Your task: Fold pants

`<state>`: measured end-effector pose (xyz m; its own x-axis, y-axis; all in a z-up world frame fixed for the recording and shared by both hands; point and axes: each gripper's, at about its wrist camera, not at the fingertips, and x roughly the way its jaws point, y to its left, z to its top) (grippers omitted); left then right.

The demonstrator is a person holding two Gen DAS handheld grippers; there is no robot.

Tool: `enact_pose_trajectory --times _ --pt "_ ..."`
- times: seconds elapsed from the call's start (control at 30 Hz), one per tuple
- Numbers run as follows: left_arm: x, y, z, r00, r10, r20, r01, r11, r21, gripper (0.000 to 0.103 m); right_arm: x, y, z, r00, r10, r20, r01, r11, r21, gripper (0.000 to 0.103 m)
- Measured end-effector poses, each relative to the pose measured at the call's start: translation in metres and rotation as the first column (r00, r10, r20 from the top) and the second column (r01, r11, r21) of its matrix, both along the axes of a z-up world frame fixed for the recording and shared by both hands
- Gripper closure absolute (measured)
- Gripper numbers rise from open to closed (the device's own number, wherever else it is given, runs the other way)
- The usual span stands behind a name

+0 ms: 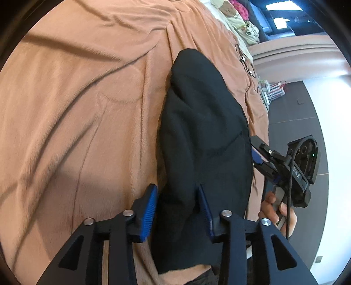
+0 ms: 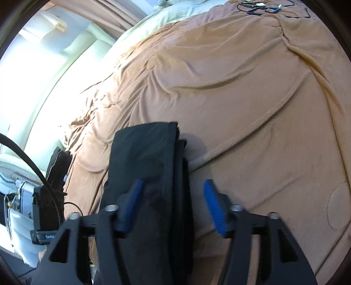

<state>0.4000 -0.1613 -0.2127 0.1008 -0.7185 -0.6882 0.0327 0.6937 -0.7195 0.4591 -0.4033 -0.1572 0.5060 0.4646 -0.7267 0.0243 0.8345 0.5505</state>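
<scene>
Black pants (image 1: 204, 131), folded into a long narrow stack, lie on a tan fleece blanket (image 1: 76, 98). My left gripper (image 1: 178, 210) is open and straddles the near end of the stack. Its left pad stands at the cloth's left edge and its right pad rests over the cloth, neither one squeezing. A hand (image 1: 276, 208) holds my right gripper (image 1: 254, 151) at the stack's right edge. In the right wrist view the right gripper (image 2: 173, 203) is open around the pants (image 2: 144, 157). Its left pad lies over the cloth and its right pad stands apart, above bare blanket (image 2: 241, 98).
Dark cables (image 2: 261, 8) lie on the far part of the blanket, with pale bedding (image 2: 175, 15) beyond. Soft toys and clothes (image 1: 232, 17) sit at the bed's far end. The bed edge drops to a dark floor (image 1: 291, 114) on the right.
</scene>
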Motion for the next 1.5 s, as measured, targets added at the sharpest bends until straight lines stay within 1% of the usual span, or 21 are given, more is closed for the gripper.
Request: enact_pose_trajectory --times 0.2,0.37,0.47,0.5,0.53,0.63,0.7,0.77,0.83,0.9,0.97,1.07,1.17,1.2,1.23,1.27,1.3,1.33,1.5 --pt "-0.018 -0.003 -0.001 0.999 -0.035 0.015 0.035 0.999 -0.026 0.063 -0.016 0.003 -0.015 0.995 0.092 -0.032 -0.092 0.995 0.026 0.041" --pt "-0.032 -0.007 -0.001 0.997 -0.072 0.038 0.073 0.997 -0.035 0.063 -0.02 -0.001 -0.023 0.994 0.102 -0.044 -0.1 0.994 0.042 0.041" --pt "-0.043 -0.007 -0.003 0.994 -0.103 0.044 0.104 0.994 -0.035 0.063 -0.023 -0.006 -0.028 0.996 0.076 -0.053 -0.073 0.995 0.063 0.049" --pt "-0.044 -0.007 -0.002 0.993 -0.11 0.047 0.111 0.993 -0.032 0.07 -0.025 -0.005 -0.028 0.996 0.073 -0.056 -0.068 0.995 0.074 0.056" --pt "-0.045 -0.008 -0.002 0.992 -0.115 0.052 0.116 0.993 -0.027 0.085 -0.024 -0.006 -0.03 0.996 0.068 -0.061 -0.063 0.994 0.092 0.057" --pt "-0.046 -0.008 -0.001 0.992 -0.116 0.038 0.118 0.991 -0.058 0.088 -0.026 -0.006 -0.032 0.997 0.045 -0.07 -0.038 0.993 0.108 0.059" --pt "-0.049 -0.004 0.004 0.992 -0.123 0.034 0.125 0.99 -0.059 0.089 -0.028 -0.004 -0.033 0.997 0.038 -0.074 -0.029 0.993 0.118 0.06" --pt "-0.051 0.001 0.007 0.993 -0.121 0.014 0.122 0.99 -0.07 0.09 -0.031 -0.002 -0.031 0.996 0.036 -0.08 -0.026 0.992 0.12 0.063" --pt "-0.048 0.007 0.01 0.994 -0.109 0.012 0.11 0.99 -0.086 0.09 -0.033 0.002 -0.03 0.996 0.033 -0.085 -0.022 0.992 0.123 0.066" --pt "-0.051 0.014 0.01 0.994 -0.105 -0.004 0.104 0.991 -0.084 0.09 -0.035 0.007 -0.028 0.995 0.034 -0.09 -0.021 0.99 0.139 0.068" --pt "-0.054 0.025 0.008 0.995 -0.102 -0.023 0.1 0.993 -0.068 0.09 -0.035 0.013 -0.031 0.993 0.042 -0.109 -0.025 0.988 0.153 0.068" --pt "-0.054 0.029 0.005 0.992 -0.122 -0.043 0.12 0.992 -0.045 0.09 -0.037 0.021 -0.035 0.99 0.055 -0.131 -0.037 0.99 0.137 0.068" --pt "-0.048 0.021 0.007 0.99 -0.131 -0.043 0.131 0.991 -0.003 0.084 -0.035 0.027 -0.029 0.991 0.068 -0.113 -0.057 0.994 0.098 0.066" --pt "-0.045 0.021 0.008 0.992 -0.124 -0.039 0.124 0.992 0.009 0.078 -0.034 0.029 -0.025 0.992 0.071 -0.102 -0.062 0.994 0.089 0.06" --pt "-0.041 0.02 0.009 0.992 -0.118 -0.034 0.118 0.993 0.01 0.069 -0.033 0.029 -0.021 0.994 0.071 -0.088 -0.064 0.995 0.083 0.051" --pt "-0.037 0.021 0.011 0.994 -0.105 -0.02 0.105 0.994 0.007 0.064 -0.032 0.028 -0.018 0.995 0.069 -0.075 -0.062 0.994 0.086 0.047" --pt "-0.034 0.021 0.012 0.996 -0.093 -0.006 0.093 0.996 0.002 0.052 -0.032 0.027 -0.016 0.996 0.064 -0.064 -0.058 0.994 0.093 0.041" --pt "-0.03 0.021 0.014 0.997 -0.08 0.012 0.08 0.997 -0.004 0.047 -0.028 0.025 -0.015 0.997 0.059 -0.056 -0.053 0.994 0.099 0.04" --pt "-0.006 0.013 0.015 0.999 -0.038 0.038 0.039 0.999 -0.026 0.047 -0.019 0.017 -0.025 0.996 0.06 -0.059 -0.052 0.99 0.132 0.04"
